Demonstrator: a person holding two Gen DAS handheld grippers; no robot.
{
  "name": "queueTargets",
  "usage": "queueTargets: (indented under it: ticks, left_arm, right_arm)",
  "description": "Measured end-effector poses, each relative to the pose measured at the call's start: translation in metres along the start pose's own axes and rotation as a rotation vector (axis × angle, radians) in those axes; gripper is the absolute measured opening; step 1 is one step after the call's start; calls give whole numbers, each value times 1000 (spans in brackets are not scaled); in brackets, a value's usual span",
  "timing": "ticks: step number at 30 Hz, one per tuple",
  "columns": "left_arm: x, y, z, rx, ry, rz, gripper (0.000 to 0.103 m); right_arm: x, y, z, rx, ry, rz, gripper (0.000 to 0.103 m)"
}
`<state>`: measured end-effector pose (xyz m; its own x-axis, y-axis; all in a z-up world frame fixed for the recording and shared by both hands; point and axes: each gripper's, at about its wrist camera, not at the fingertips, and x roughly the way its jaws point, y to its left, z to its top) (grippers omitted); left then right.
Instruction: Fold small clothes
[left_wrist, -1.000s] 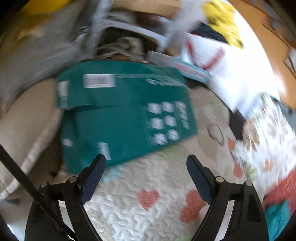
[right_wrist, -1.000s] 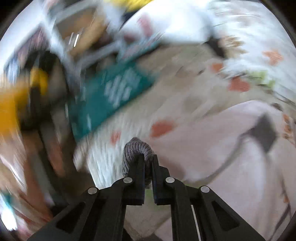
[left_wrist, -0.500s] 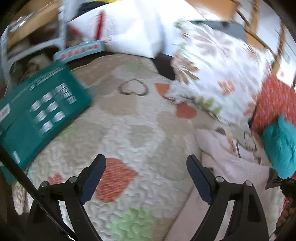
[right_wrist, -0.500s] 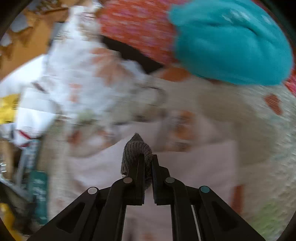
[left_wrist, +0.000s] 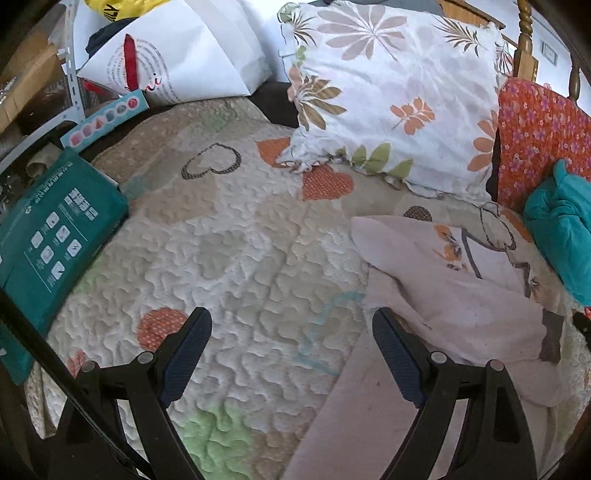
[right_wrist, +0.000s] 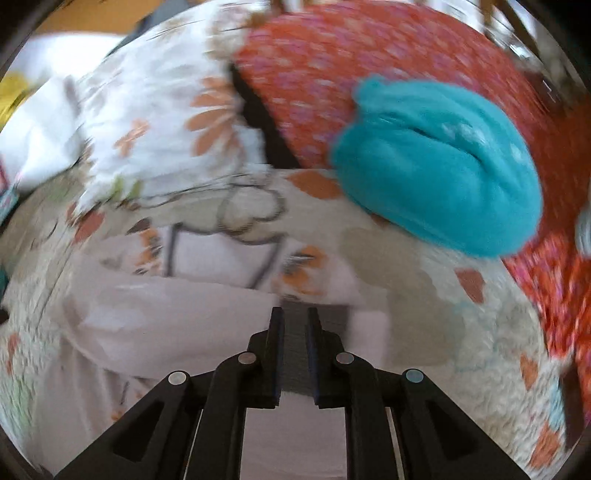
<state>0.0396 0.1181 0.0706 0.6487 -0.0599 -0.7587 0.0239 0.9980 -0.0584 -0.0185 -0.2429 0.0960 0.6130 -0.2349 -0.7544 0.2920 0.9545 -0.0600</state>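
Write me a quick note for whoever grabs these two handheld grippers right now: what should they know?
Left gripper: open, empty, over the heart quilt, just beside the pink garment.
Right gripper: jaws have just been opening a little, with the garment's grey cuff between them; whether the pads press on it I cannot tell.
Garment: lying on the quilt below the floral pillow, one sleeve apparently laid across its body. A teal cloth lies beside it, untouched.
Done: seemingly that one sleeve fold.
Left: let go of the cuff, then finish folding the garment, probably the teal cloth after.
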Motion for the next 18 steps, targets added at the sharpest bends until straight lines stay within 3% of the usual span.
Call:
queueTargets:
  ticks: [4,8,11,12,18]
  left_arm:
    - [2,-5,0,0,2,1,88]
    - [4,-4,3,-1,-2,-3,88]
    - [9,2,4,-3,0,9,88]
    - [12,5,4,-12,10,5,88]
    - [25,33,-16,-48,111,-78,88]
  right_arm:
    - [26,42,-5,-106,48,15,12]
    - [64,48,-18,-109,149,2,17]
    - [69,27,-22,-75,149,-40,41]
    - [63,18,-23,-59,142,-68,44]
    - [9,-69,-61,158,128,59,47]
